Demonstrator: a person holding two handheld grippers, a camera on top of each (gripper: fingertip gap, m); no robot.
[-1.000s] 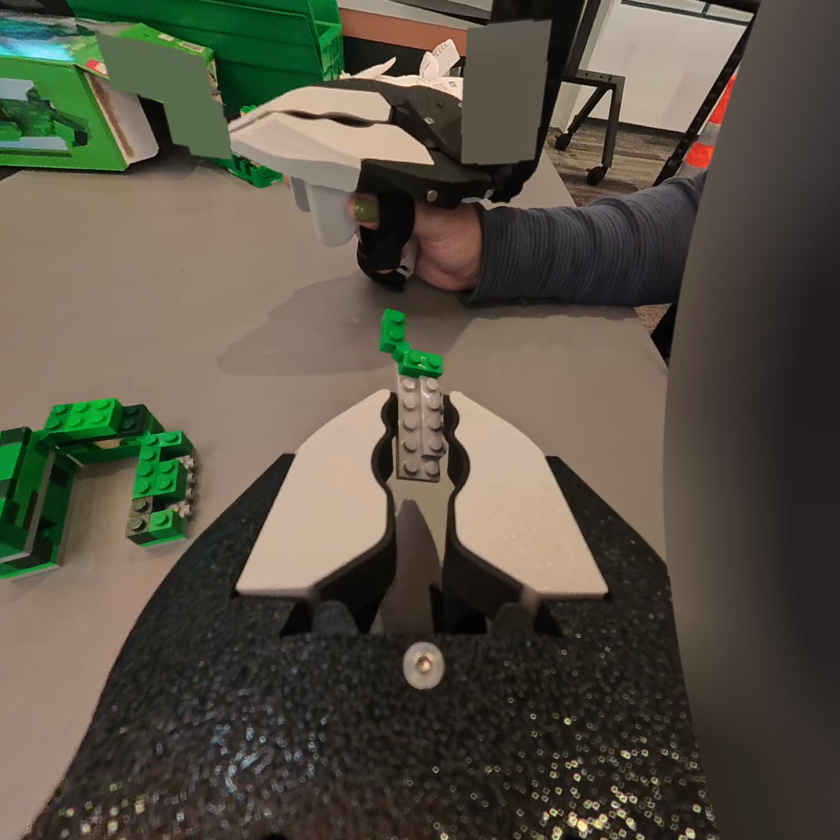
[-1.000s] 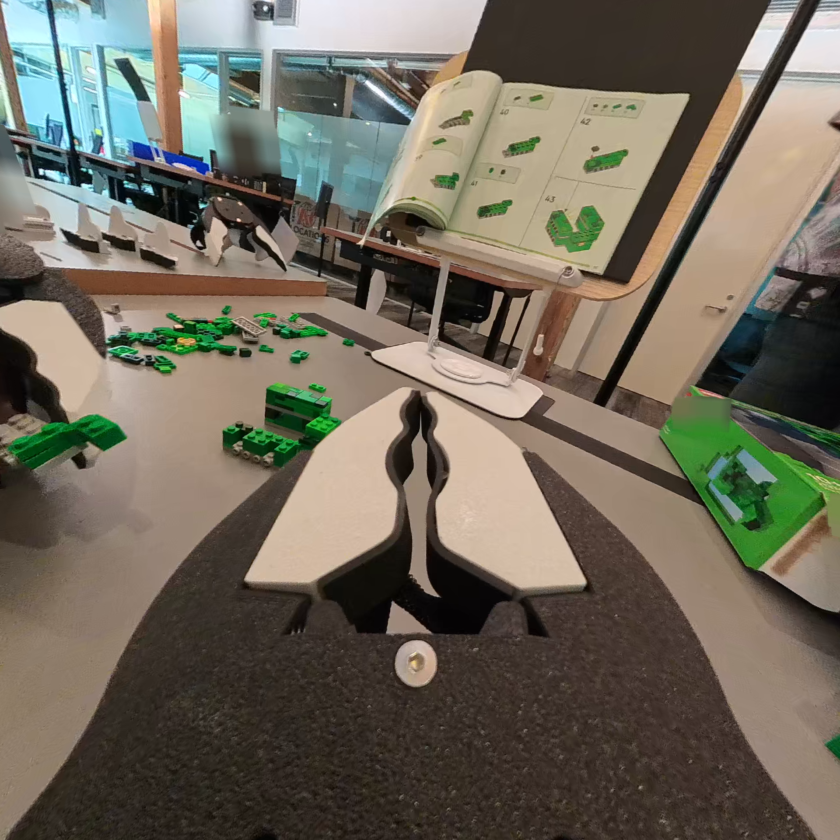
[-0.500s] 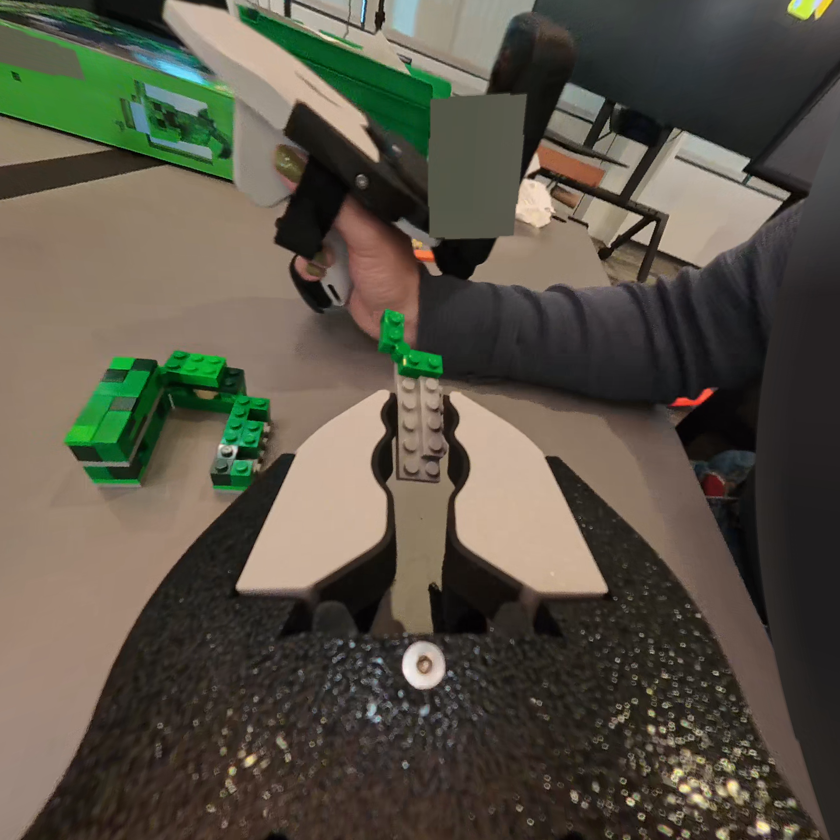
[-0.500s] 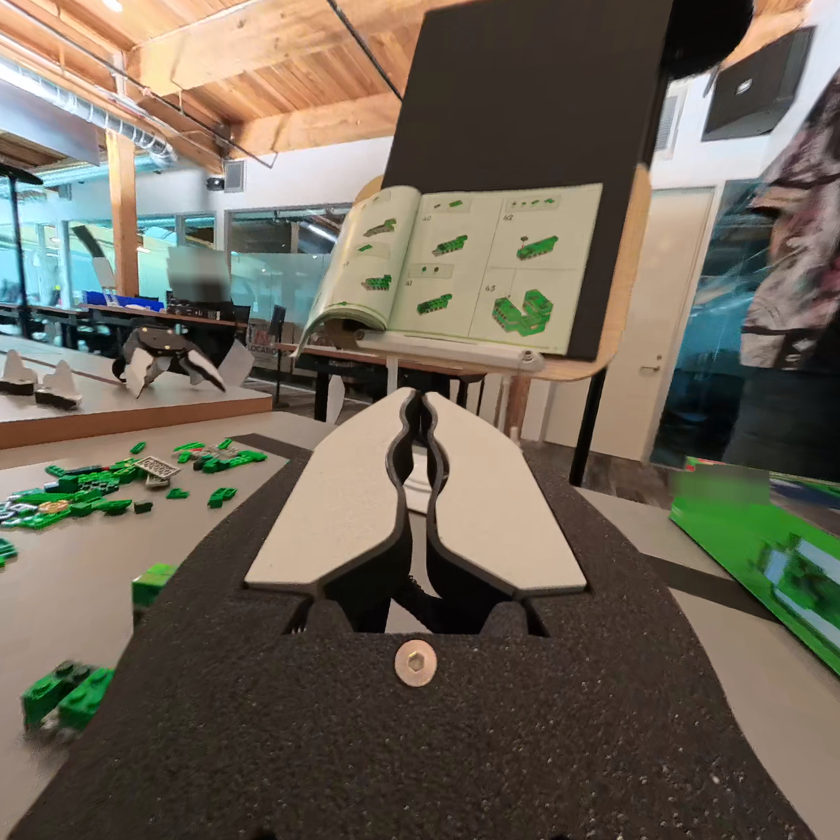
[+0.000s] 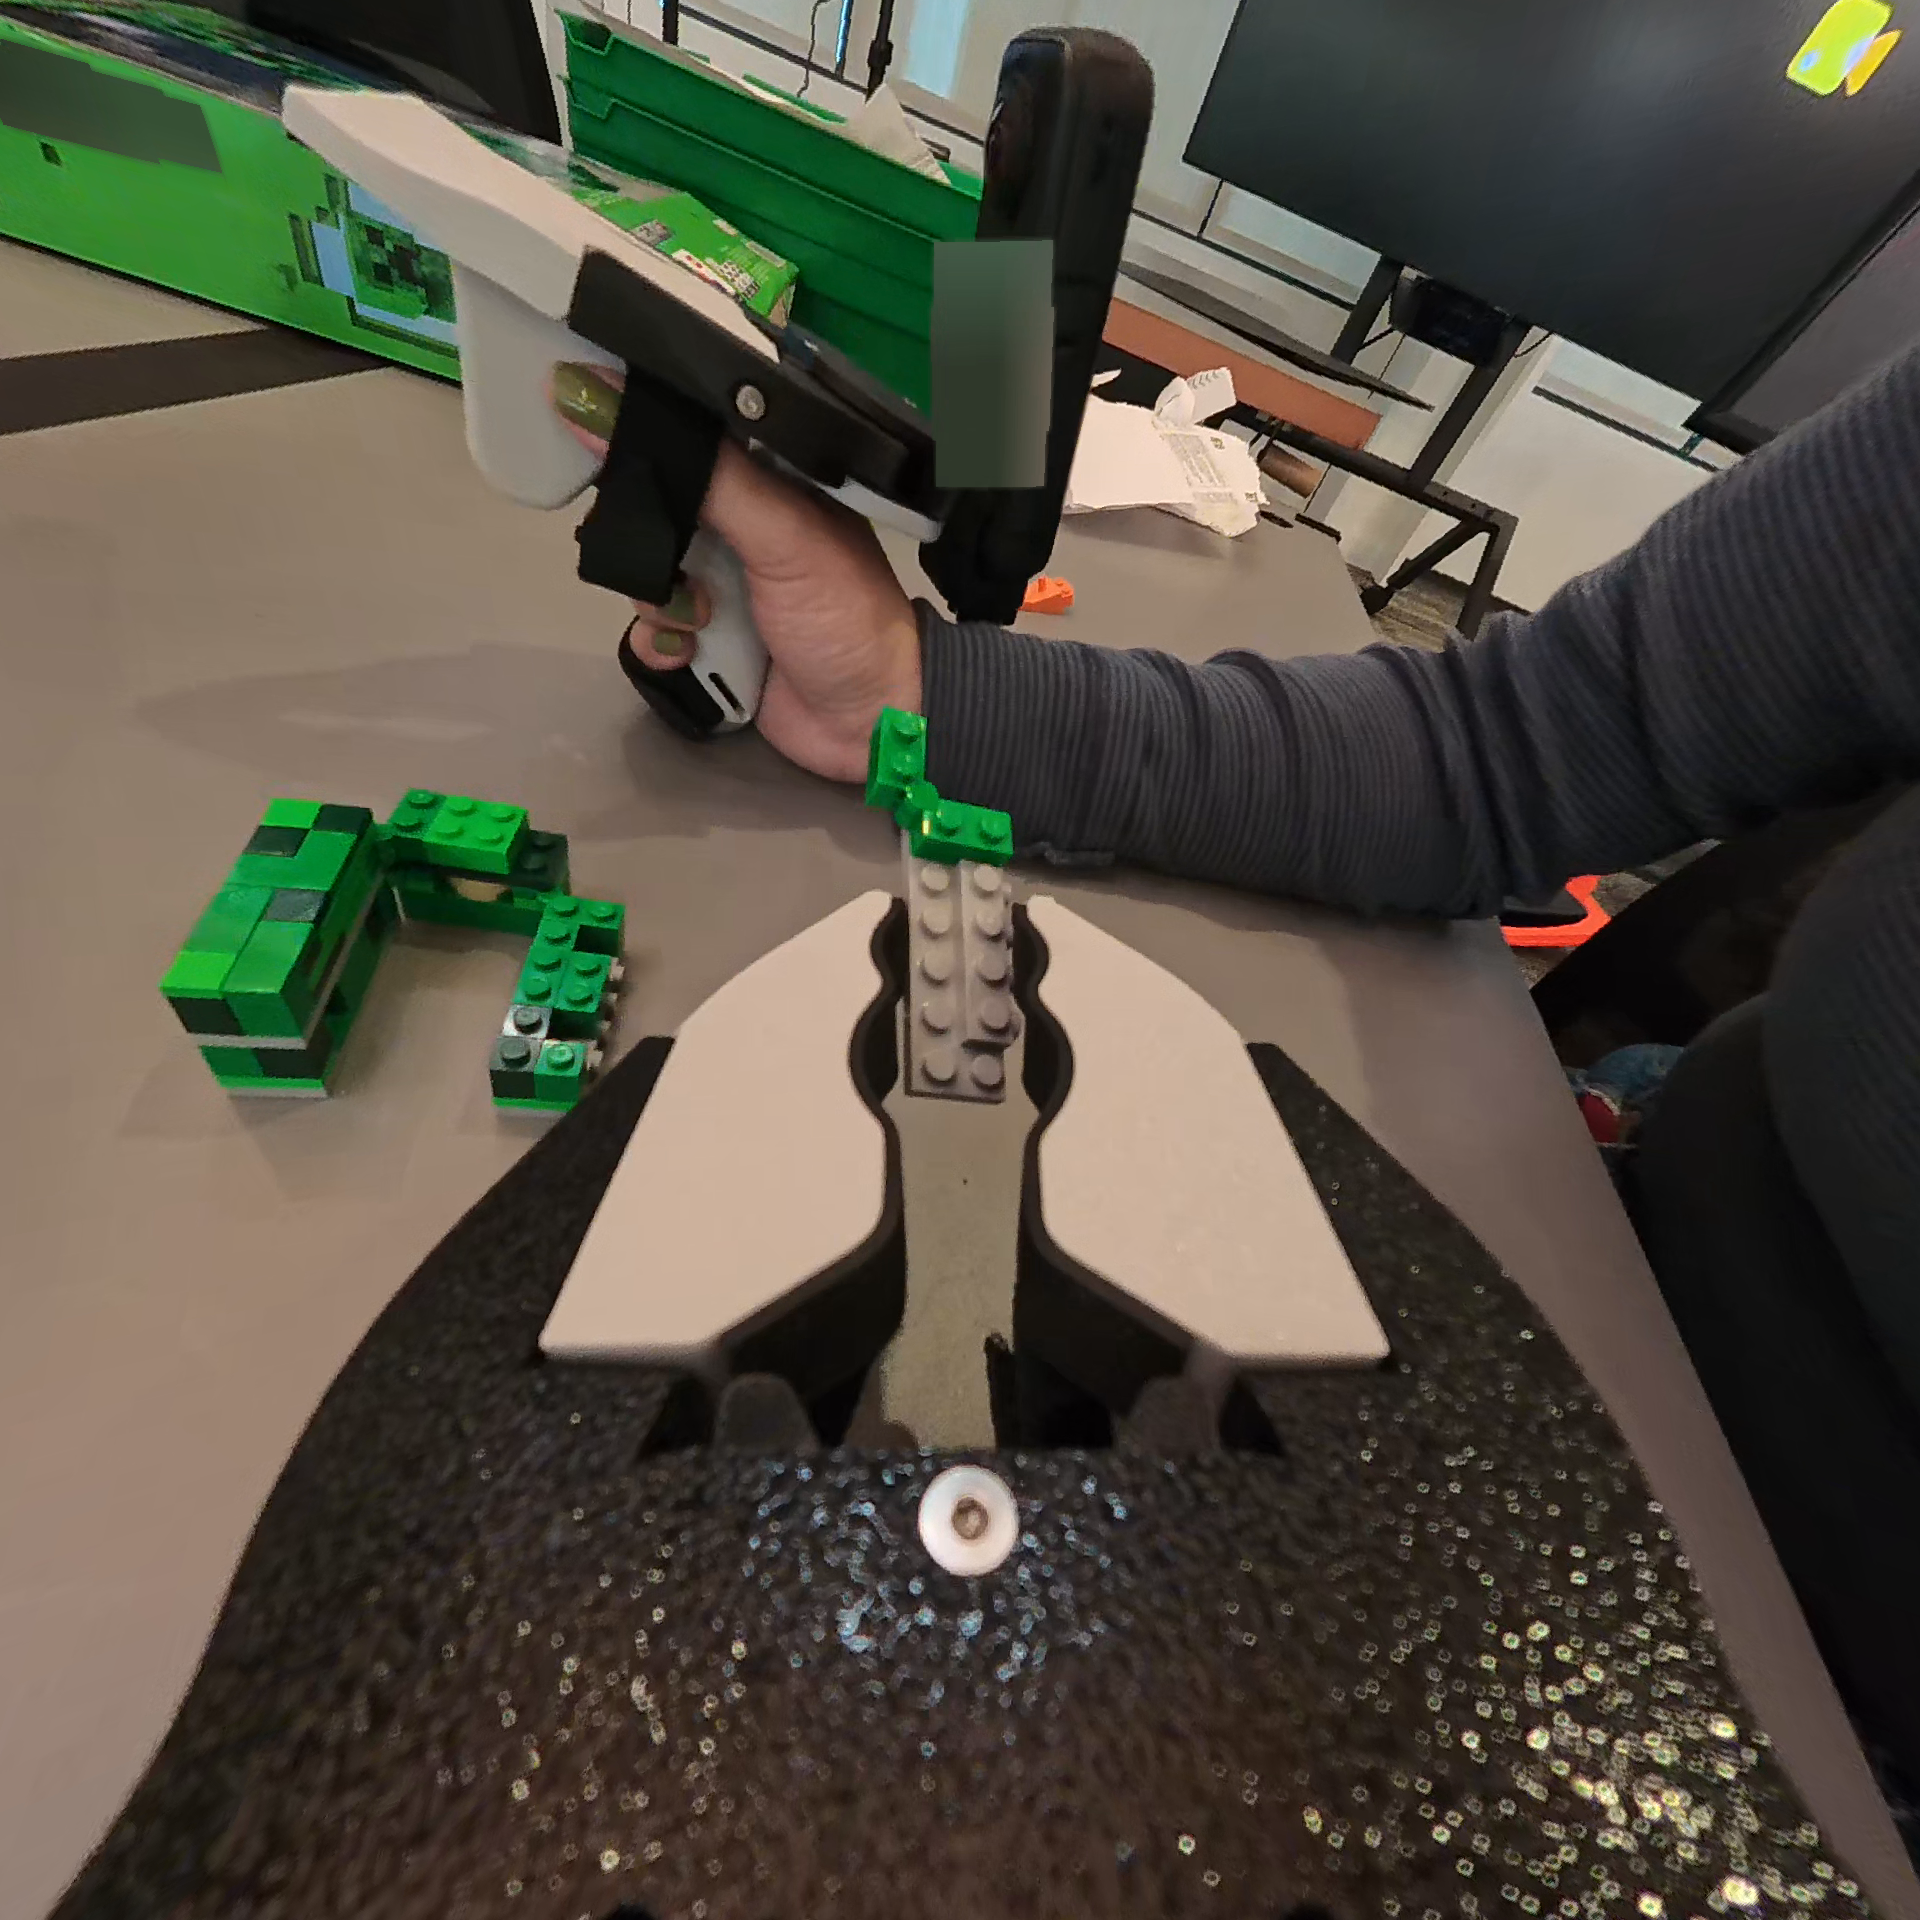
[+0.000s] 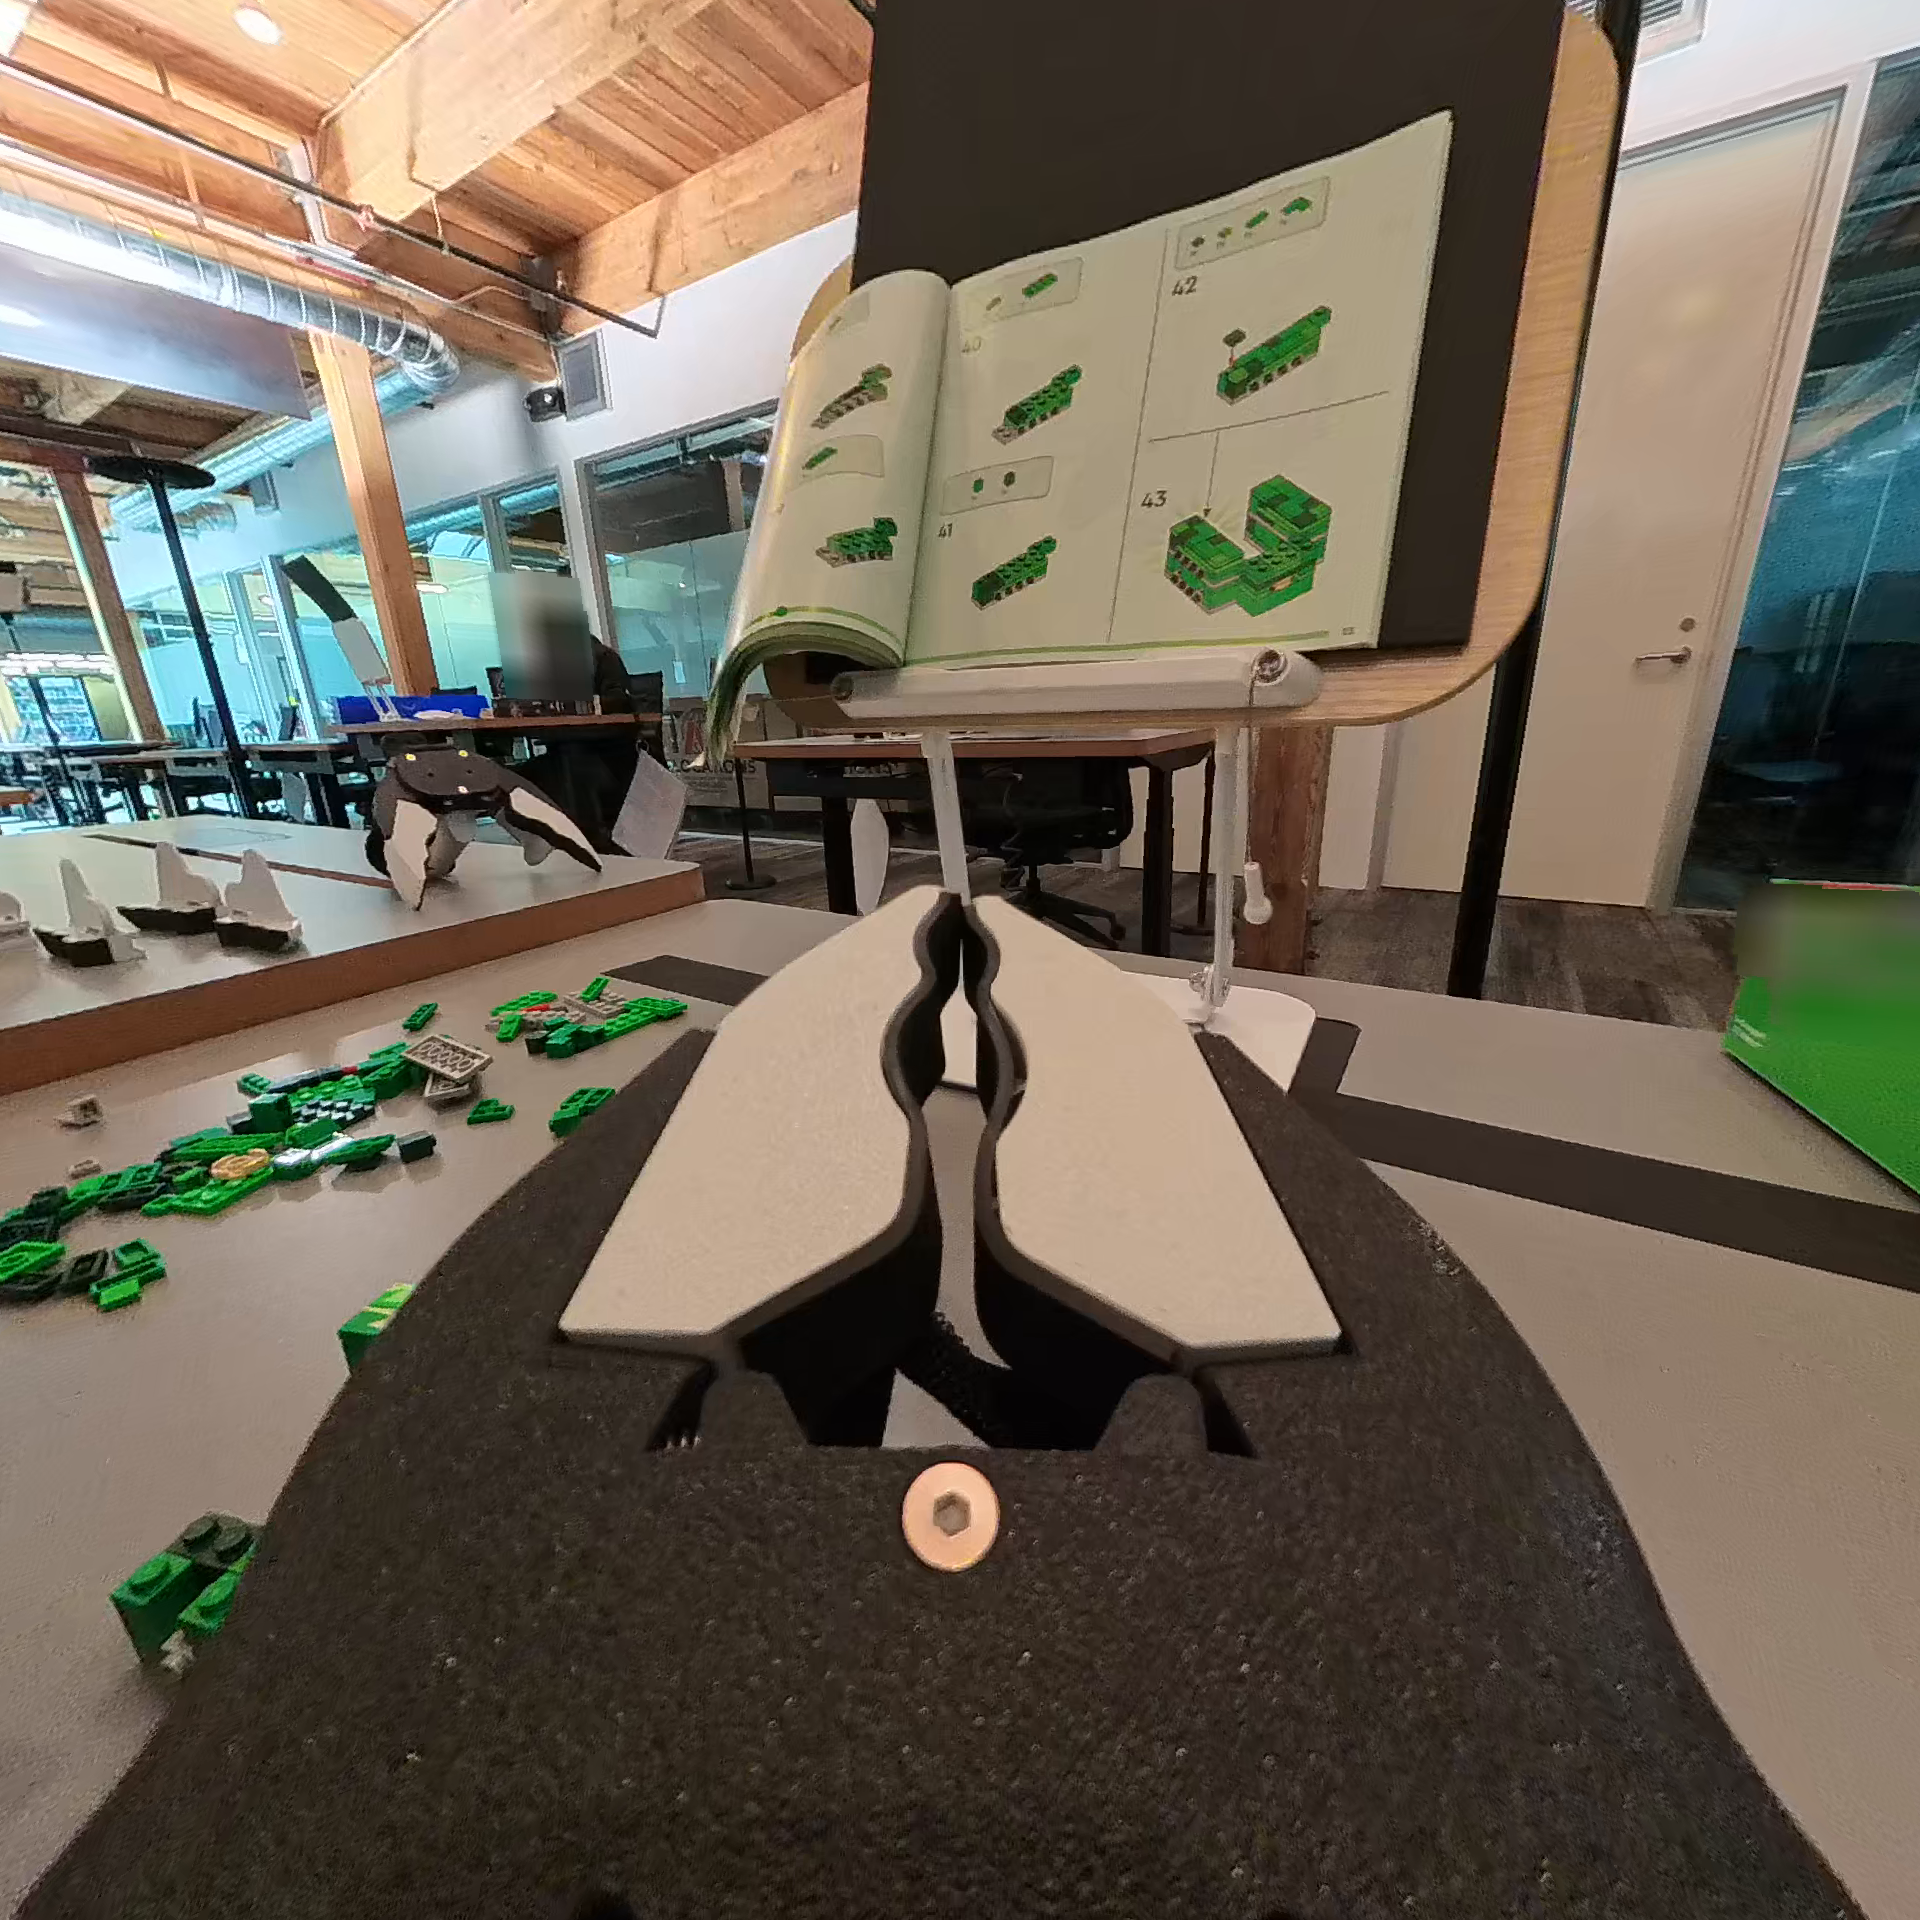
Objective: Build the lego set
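My left gripper (image 5: 958, 920) is shut on a grey studded plate (image 5: 961, 977) with green pieces (image 5: 930, 795) on its far end, held above the grey table. A green U-shaped brick build (image 5: 384, 940) stands on the table to its left. My right gripper (image 6: 958, 914) is shut and empty, tilted up toward the open instruction booklet (image 6: 1122, 436) on a white stand. It also shows in the left wrist view (image 5: 312, 114), held in a hand beyond the plate. Loose green and grey bricks (image 6: 260, 1143) lie at the left of the right wrist view.
A green set box (image 5: 208, 208) and green bins (image 5: 748, 156) stand at the table's far side. The box also shows at right in the right wrist view (image 6: 1829, 1039). Crumpled paper (image 5: 1164, 457) lies by the far edge. The person's sleeve (image 5: 1351, 769) crosses behind the plate. Spare gripper parts (image 6: 177, 904) sit on another table. My hands' fingertips stand some 20 cm from each other.
My right gripper has tilted upward from the table to face the booklet. My left gripper turned left, so the green build now sits closer to it. The plate stays held.
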